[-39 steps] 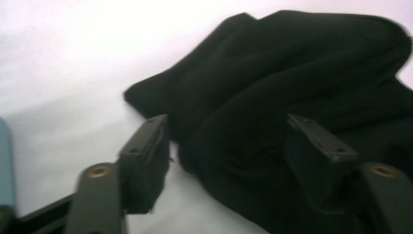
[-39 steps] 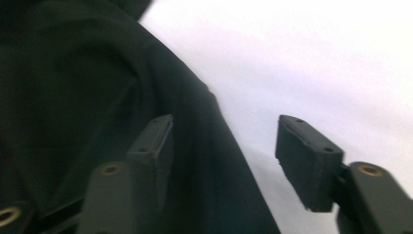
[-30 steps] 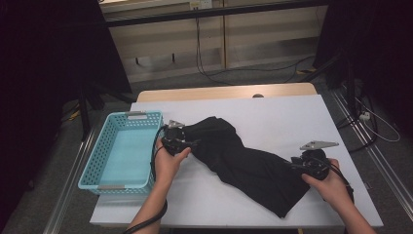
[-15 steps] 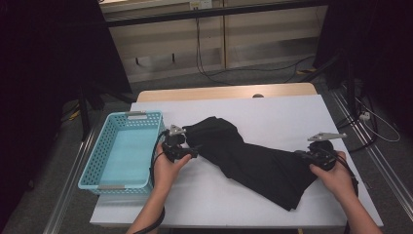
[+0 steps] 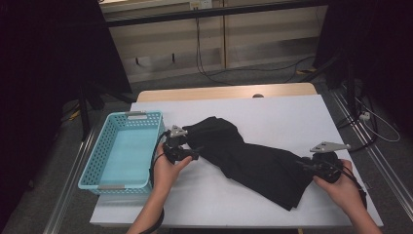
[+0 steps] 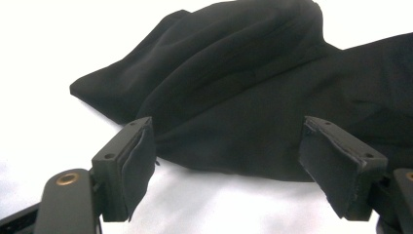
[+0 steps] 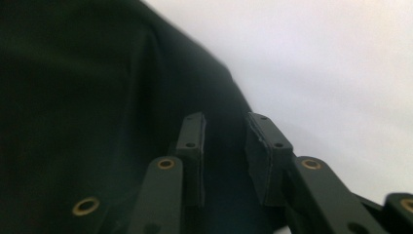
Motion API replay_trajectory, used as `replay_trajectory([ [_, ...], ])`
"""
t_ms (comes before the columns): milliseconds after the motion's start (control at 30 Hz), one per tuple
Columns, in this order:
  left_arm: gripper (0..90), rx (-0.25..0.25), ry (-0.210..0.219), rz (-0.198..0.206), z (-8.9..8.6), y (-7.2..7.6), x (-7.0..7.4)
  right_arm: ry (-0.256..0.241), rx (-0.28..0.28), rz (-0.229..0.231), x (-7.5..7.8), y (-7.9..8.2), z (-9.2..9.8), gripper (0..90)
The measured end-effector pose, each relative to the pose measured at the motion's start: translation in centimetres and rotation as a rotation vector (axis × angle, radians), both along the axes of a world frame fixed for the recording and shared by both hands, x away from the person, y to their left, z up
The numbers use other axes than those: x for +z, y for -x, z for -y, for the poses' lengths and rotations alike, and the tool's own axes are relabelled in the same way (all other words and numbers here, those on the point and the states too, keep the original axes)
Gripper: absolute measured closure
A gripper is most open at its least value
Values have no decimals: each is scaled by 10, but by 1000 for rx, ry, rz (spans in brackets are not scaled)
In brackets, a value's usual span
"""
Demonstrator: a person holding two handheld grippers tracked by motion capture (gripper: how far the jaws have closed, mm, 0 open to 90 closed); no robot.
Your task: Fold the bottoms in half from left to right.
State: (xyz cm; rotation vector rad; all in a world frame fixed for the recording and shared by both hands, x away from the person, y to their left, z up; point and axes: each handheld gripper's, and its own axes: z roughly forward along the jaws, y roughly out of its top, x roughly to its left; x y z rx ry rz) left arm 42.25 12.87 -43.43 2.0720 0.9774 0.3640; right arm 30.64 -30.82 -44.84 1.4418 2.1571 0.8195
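Spreading: black cloth [image 5: 253, 158] lies diagonally across white table [image 5: 292, 117], beside blue basket [image 5: 122, 151].
Tip: keep tension even, pull ends apart low.
Left gripper [image 6: 226, 165]: wide open, cloth edge between jaws, ungripped.
Right gripper [image 7: 225, 156]: nearly closed, pinching cloth edge.

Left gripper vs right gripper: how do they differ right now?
The left gripper has its jaws spread wide, open at the edge of the black cloth and gripping nothing; the right gripper has its jaws drawn close on a fold of the cloth. The left sits beside the basket; the right is at the cloth's far end, near the table's right edge. Both are hand-held and low over the table.
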Motion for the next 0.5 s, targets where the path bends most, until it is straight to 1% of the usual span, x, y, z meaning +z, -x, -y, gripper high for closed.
replay_trajectory([
  [33, 221, 1, 6, -4, 0, 0, 0, -3, -6, -3, -2, -1, 1, 711],
  [67, 221, 1, 5, -5, 0, 0, 0, -28, -11, 3, -3, -2, 2, 762],
  [133, 221, 2, 5, -2, 0, 0, 0, -45, -9, -12, -2, -3, 3, 866],
  [167, 221, 3, 5, 2, -1, 0, 0, -56, -7, -16, -3, -4, 4, 885],
  [200, 221, 2, 11, -1, 0, 0, 1, -63, -8, -18, -3, -5, 5, 891],
  [267, 221, -1, 2, 9, -1, -1, 2, -80, -20, -18, -2, -7, 6, 897],
  [300, 221, 4, 13, 4, 0, 0, 2, -94, -28, -5, -1, -9, 8, 897],
  [367, 221, 1, 11, 5, 0, 0, 2, -103, -29, -1, 1, -11, 10, 890],
  [400, 221, 1, 14, 7, 0, 0, 2, -90, -38, 9, 2, -11, 11, 869],
  [433, 221, 1, 14, 9, -1, 0, 3, -75, -54, 33, 2, -11, 13, 806],
  [467, 221, 1, 10, 9, -2, 0, 3, -92, -58, 30, 3, -11, 15, 783],
  [500, 221, 4, 12, 7, -2, 0, 3, -91, -72, 31, 5, -10, 18, 765],
])
